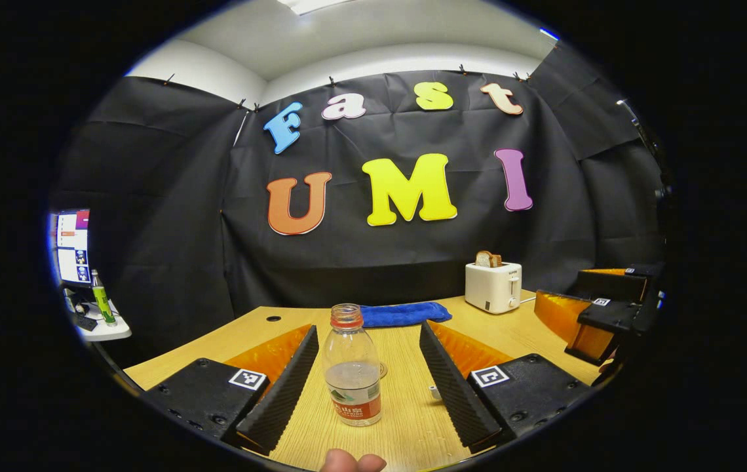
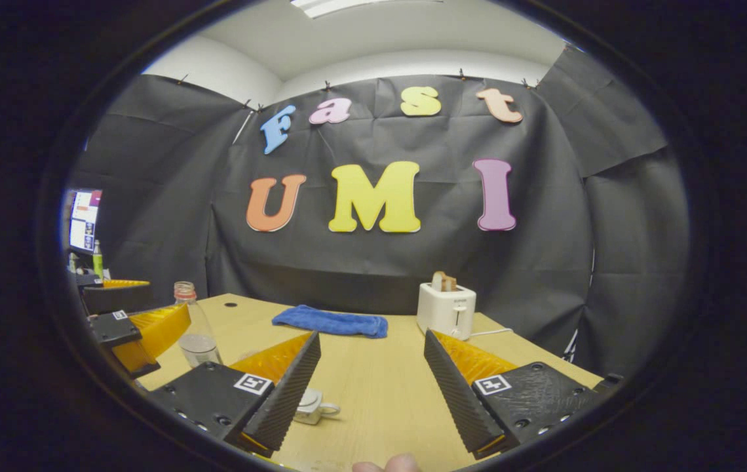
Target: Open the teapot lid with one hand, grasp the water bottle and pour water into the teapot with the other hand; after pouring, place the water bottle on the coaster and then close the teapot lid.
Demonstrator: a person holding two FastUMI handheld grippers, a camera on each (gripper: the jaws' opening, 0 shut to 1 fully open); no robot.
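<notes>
A clear water bottle with a red label and no cap stands upright on the wooden table, about a third full. It sits between the fingers of my left gripper, which is open and not touching it. In the right gripper view the same bottle stands at the far left beside the left gripper. A small white teapot lies low on the table, half hidden behind the left finger of my open right gripper. A white bit of it peeks out by my left gripper's right finger.
A blue towel lies at the back of the table. A white toaster holding bread stands to its right. The right gripper hovers at the table's right side. A side table with a monitor is at the far left.
</notes>
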